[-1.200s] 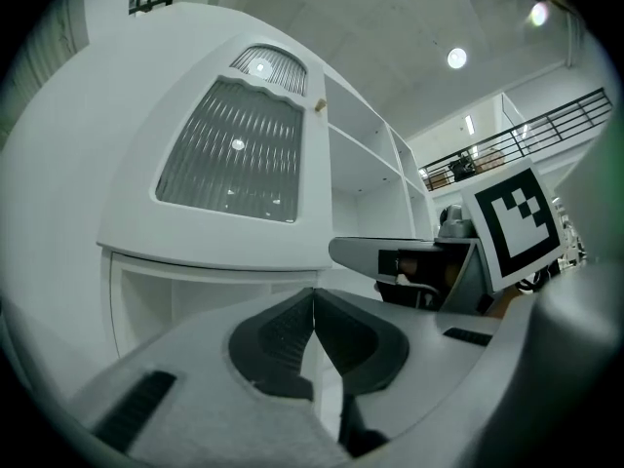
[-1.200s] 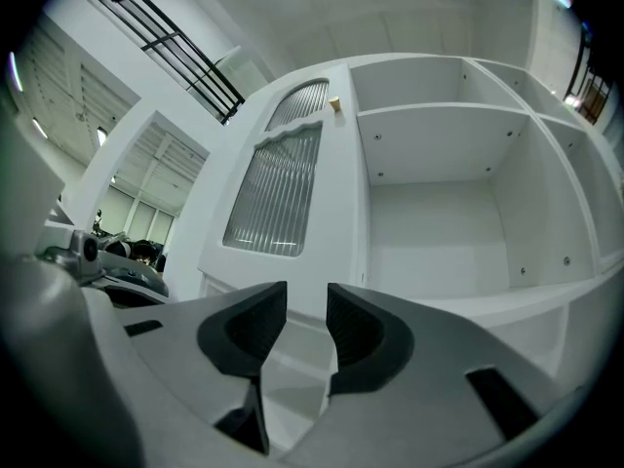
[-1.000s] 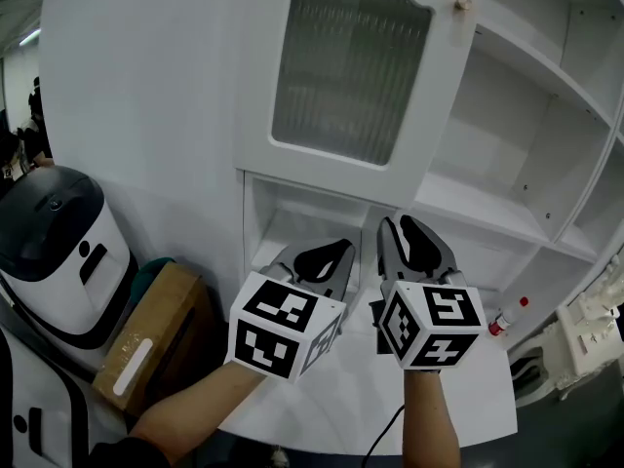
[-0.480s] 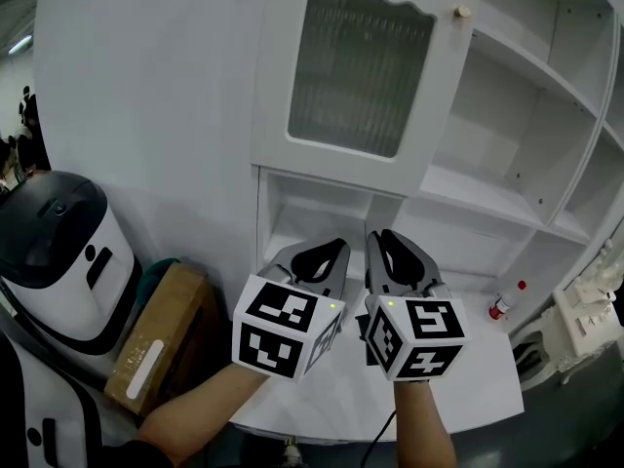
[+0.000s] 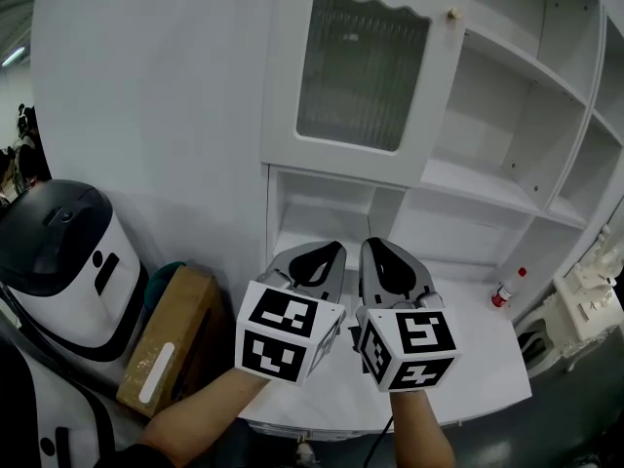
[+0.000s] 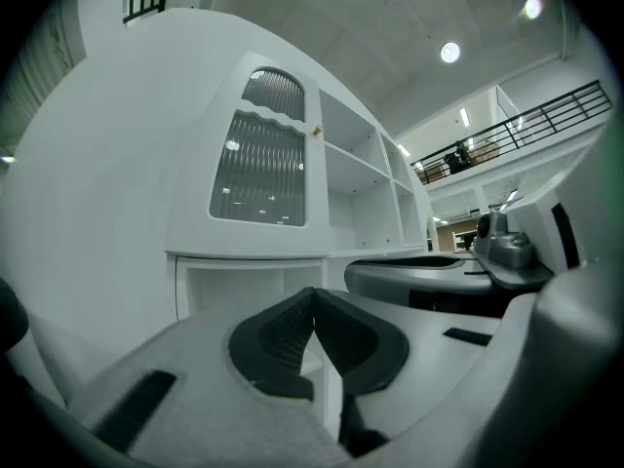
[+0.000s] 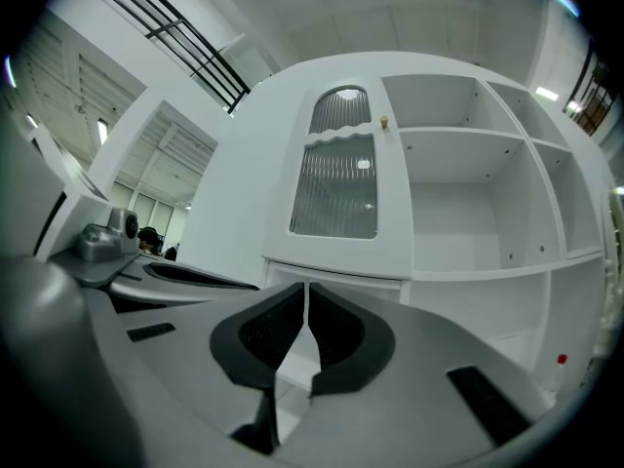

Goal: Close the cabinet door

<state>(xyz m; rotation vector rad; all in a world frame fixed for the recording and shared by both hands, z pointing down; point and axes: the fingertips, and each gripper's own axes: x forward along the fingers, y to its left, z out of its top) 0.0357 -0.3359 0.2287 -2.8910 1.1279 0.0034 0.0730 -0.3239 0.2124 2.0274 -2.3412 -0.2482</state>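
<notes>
The white cabinet door (image 5: 361,76) with its ribbed glass pane lies flat against the cabinet front, its small knob (image 5: 451,14) at the upper right corner. Both grippers hang side by side well below it, over the counter, touching neither door nor knob. My left gripper (image 5: 334,247) is shut with nothing in it; its tips meet in the left gripper view (image 6: 312,292). The jaws of my right gripper (image 5: 371,243) are closing; in the right gripper view (image 7: 307,287) only a thin slit is left and nothing is between them. Door (image 7: 336,188) and knob (image 7: 383,122) stand ahead of them.
Open white shelves (image 5: 507,115) fill the cabinet to the right of the door. A small red-capped bottle (image 5: 504,291) stands on the white counter (image 5: 478,359). A cardboard box (image 5: 171,344) and a white-and-black machine (image 5: 58,261) sit at the left.
The right gripper's jaws have come together from wide apart. Both grippers have drawn back from the cabinet and sit closer together; the cabinet looks farther off.
</notes>
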